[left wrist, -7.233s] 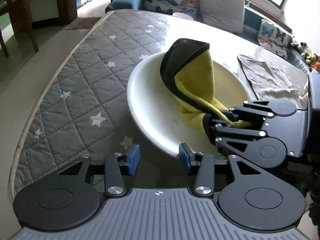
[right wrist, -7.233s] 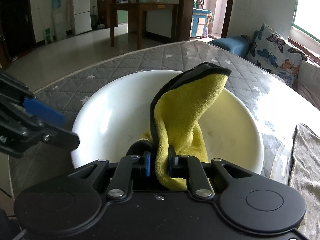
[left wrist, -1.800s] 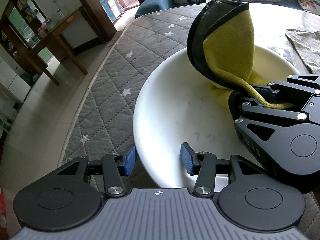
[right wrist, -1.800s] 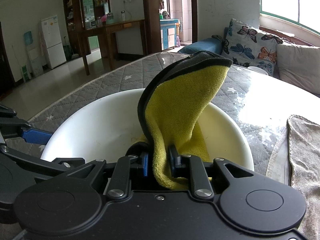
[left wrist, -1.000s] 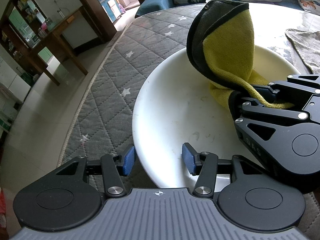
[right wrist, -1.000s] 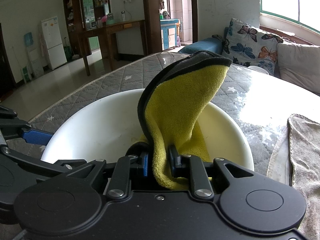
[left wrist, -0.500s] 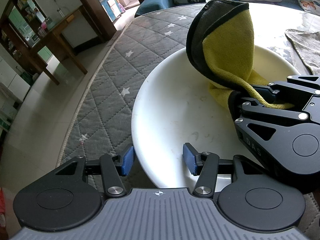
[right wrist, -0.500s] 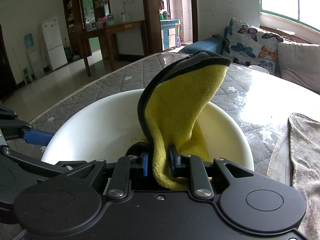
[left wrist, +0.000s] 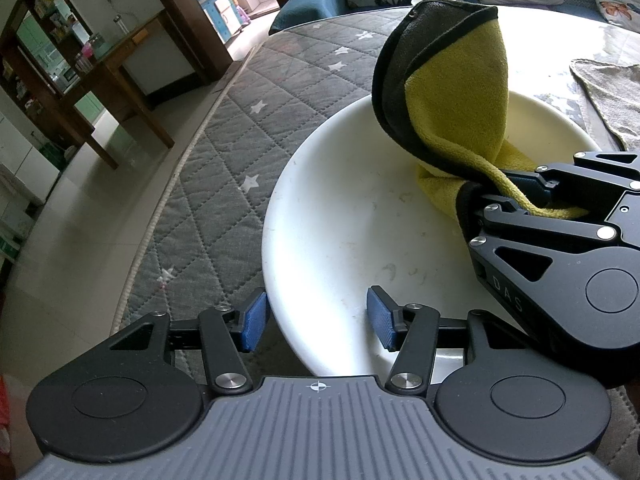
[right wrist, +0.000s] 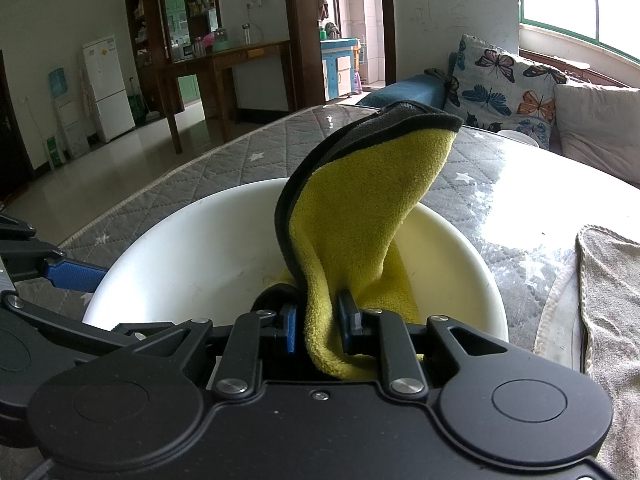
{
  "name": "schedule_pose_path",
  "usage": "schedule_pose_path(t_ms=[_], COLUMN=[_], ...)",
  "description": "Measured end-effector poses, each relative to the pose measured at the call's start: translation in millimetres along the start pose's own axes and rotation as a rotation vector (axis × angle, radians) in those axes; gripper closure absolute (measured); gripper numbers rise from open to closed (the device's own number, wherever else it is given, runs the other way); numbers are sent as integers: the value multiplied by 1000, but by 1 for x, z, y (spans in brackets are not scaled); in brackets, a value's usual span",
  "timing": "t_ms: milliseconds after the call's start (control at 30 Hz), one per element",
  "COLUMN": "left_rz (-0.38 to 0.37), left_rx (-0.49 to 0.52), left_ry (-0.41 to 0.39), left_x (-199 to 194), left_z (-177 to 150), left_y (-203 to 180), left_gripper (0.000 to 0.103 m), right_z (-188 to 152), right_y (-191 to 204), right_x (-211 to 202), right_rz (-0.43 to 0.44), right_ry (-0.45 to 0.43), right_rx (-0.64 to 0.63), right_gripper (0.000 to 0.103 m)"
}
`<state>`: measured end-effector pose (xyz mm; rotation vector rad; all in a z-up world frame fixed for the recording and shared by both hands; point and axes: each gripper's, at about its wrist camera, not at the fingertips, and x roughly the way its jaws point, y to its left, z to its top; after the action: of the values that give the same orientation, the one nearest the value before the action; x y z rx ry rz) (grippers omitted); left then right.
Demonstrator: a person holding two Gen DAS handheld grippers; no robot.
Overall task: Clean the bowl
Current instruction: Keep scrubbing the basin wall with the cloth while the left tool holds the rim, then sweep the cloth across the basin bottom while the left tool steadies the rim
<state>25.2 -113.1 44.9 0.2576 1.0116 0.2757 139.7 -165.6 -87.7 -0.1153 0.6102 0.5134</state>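
Note:
A wide white bowl (left wrist: 340,220) (right wrist: 192,248) with faint smudges inside sits on the quilted table. My left gripper (left wrist: 318,322) is open and straddles the bowl's near-left rim, one blue pad outside and the other inside, and neither clamps it. My right gripper (right wrist: 320,326) (left wrist: 520,196) is shut on a yellow cloth (right wrist: 360,200) (left wrist: 452,92) with a dark grey backing. It holds the cloth inside the bowl at the right side. The cloth's free end stands up above the rim, and its lower fold rests on the bowl's inner wall.
A grey quilted cover with white stars (left wrist: 224,184) lies over the table, whose edge curves along the left with floor beyond. A grey towel (left wrist: 612,96) (right wrist: 608,288) lies to the right of the bowl. A small white cup (right wrist: 518,136) stands at the far edge before sofa cushions.
Over the last second the left gripper's fingers have spread slightly around the bowl's rim. Seven seconds ago it stood in front of the bowl. The right gripper and cloth have barely moved.

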Motion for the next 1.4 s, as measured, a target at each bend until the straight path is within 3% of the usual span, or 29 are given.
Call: schedule_pose_path(t_ms=[733, 967, 1400], left_rz=[-4, -4, -76], left_rx=[-4, -5, -65], left_ry=[-5, -9, -2], left_x=[-3, -4, -4], left_z=[1, 1, -7], left_y=[-1, -1, 19], left_gripper=[41, 33, 31], right_z=[-5, -7, -10], right_y=[4, 5, 6], right_x=[-3, -7, -15], right_rz=[-14, -22, -53], right_ry=[2, 10, 42], right_rx=[1, -1, -13], right_gripper=[82, 82, 82])
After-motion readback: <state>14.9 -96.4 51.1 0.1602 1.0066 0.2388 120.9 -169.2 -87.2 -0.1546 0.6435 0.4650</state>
